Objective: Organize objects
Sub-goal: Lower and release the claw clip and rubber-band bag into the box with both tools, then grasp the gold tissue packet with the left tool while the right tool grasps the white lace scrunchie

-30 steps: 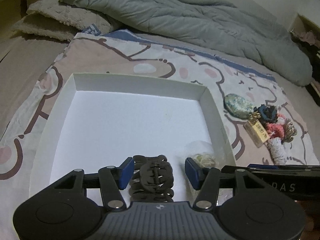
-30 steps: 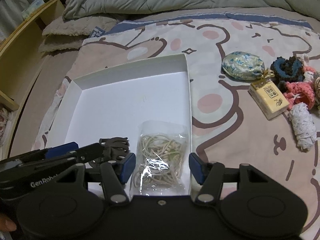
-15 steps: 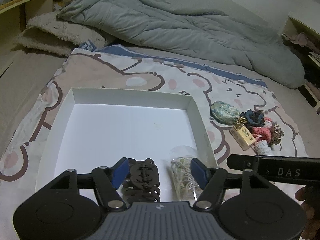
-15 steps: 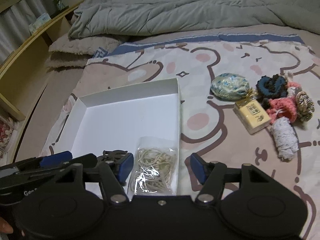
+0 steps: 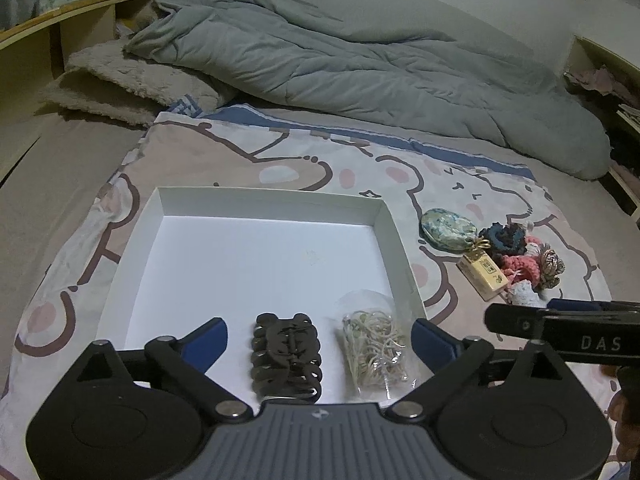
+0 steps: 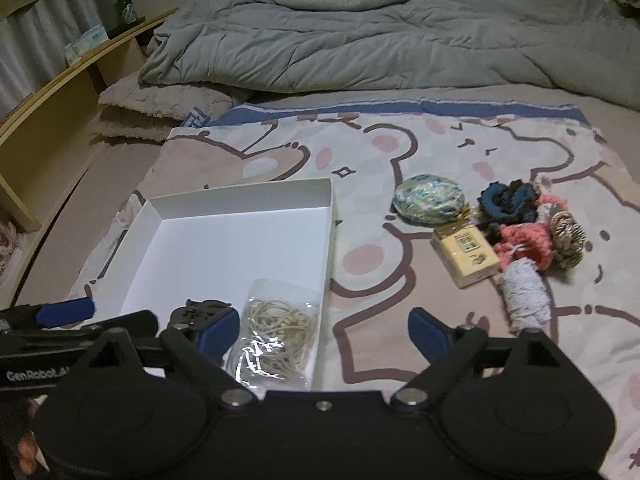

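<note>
While our left gripper (image 5: 319,334) hung with its blue-padded fingers spread wide and holding nothing, it sat above the near edge of a shallow white box (image 5: 394,236). Between those fingers, on the box floor, lay a dark brown hair claw clip (image 5: 287,356) and, just to its right, a clear bag of pale rubber bands (image 5: 374,348), the two side by side but apart.

Our right gripper (image 6: 324,332) was likewise wide open and empty, poised over the box's right wall and the bedspread beside it. From its camera, the bag of rubber bands (image 6: 274,340) rested in the box's near right corner.

Outside the box, to its right on a bear-print blanket (image 6: 368,148), sat a cluster of loose items close together: a blue-and-green patterned pouch (image 6: 428,199), a yellow rectangular packet (image 6: 466,254), a dark blue scrunchie (image 6: 506,200), a pink knitted scrunchie (image 6: 526,246), a white lace scrunchie (image 6: 524,298) and a brown braided hair tie (image 6: 568,238).

Beyond the blanket, a rumpled grey duvet (image 5: 360,68) stretched across the bed, with a wooden shelf (image 6: 60,92) along the left side.
</note>
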A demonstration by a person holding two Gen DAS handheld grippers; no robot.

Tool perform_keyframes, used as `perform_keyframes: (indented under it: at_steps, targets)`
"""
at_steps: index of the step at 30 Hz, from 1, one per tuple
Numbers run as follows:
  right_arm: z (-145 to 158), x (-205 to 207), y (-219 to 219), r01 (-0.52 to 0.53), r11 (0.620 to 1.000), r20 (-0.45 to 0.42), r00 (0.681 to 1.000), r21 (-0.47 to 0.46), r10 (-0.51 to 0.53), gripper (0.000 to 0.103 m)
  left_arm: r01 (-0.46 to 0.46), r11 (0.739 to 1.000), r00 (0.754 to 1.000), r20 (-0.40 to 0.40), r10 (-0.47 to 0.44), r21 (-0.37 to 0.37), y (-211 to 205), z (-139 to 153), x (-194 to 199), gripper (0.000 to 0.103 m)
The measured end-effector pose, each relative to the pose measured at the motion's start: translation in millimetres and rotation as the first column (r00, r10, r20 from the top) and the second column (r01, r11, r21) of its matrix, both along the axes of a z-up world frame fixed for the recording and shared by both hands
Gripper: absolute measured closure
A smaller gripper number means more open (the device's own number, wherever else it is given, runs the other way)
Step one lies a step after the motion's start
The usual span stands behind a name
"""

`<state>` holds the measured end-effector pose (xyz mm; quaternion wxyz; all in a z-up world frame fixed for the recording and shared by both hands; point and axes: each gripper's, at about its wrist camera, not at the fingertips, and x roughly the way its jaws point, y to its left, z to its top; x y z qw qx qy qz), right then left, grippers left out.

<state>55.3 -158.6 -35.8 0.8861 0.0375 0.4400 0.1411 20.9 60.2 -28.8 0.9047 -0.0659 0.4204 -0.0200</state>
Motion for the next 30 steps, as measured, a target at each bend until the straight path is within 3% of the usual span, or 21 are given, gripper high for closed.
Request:
perform_keyframes:
  at_steps: [9,19,30]
  targets:
    - [1.1,-5.9,-11.7,0.007,0.998,0.05,0.999,-0.066,-0.004,0.0,-0.005,1.0,1.0,0.02,0.005,0.011,0.1,4.0,-7.3,0.0]
    - [3.2,-6.2,-27.8,0.019,0.995,0.089,0.996,-0.093,-0.011,0.0,-0.025,1.0,0.999,0.027,0.025,0.016,-11.6,9.2,-3.4,0.0]
    - [6.9,2.1,-63.0,0.067,0.993,0.11,0.992,-0.095,-0.056,0.0,0.03,1.0,0.999,0.03,-0.03,0.009,-48.5,6.1,15.8,0.0]
